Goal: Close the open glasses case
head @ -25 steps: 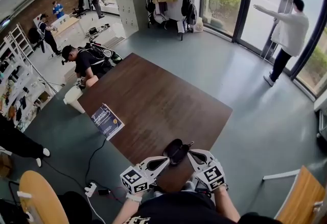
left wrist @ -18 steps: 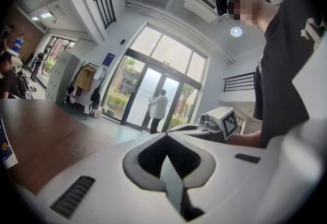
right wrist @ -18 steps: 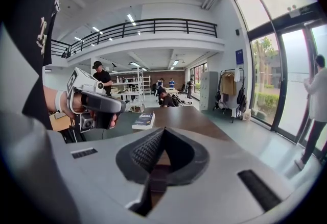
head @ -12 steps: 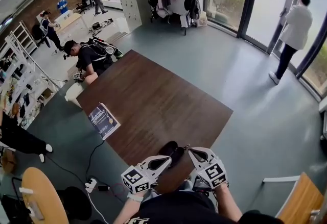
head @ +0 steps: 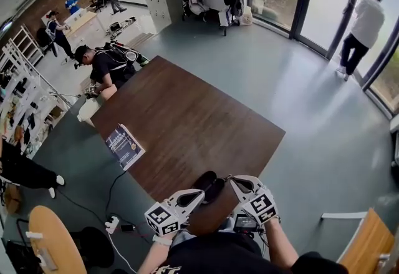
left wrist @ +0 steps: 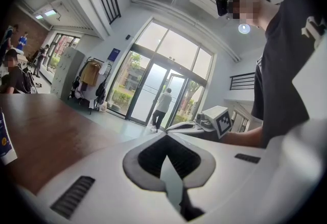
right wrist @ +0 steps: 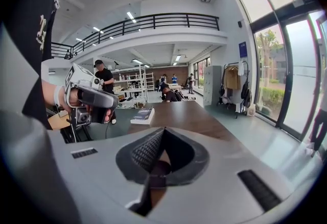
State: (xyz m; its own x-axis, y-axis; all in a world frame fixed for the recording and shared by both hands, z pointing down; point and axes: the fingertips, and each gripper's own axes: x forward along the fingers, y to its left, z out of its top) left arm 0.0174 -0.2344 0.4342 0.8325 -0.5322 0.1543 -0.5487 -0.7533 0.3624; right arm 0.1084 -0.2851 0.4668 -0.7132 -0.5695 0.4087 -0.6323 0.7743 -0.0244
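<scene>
Dark glasses case (head: 209, 185) sits on brown table (head: 187, 117) at its near edge, right betw. tips of L gripper (head: 199, 194) & R gripper (head: 231, 180), both w/ jaws pressed together & nothing held in either.

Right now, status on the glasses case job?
Left hand-held gripper and right hand-held gripper shut, empty. Glasses case on table near edge, between their tips; lid state unclear. Nothing in the way; book far off.

Matt dark-wood table (head: 187, 123) with a visible grain — the glasses case (head: 207, 184) a smooth black shell.
</scene>
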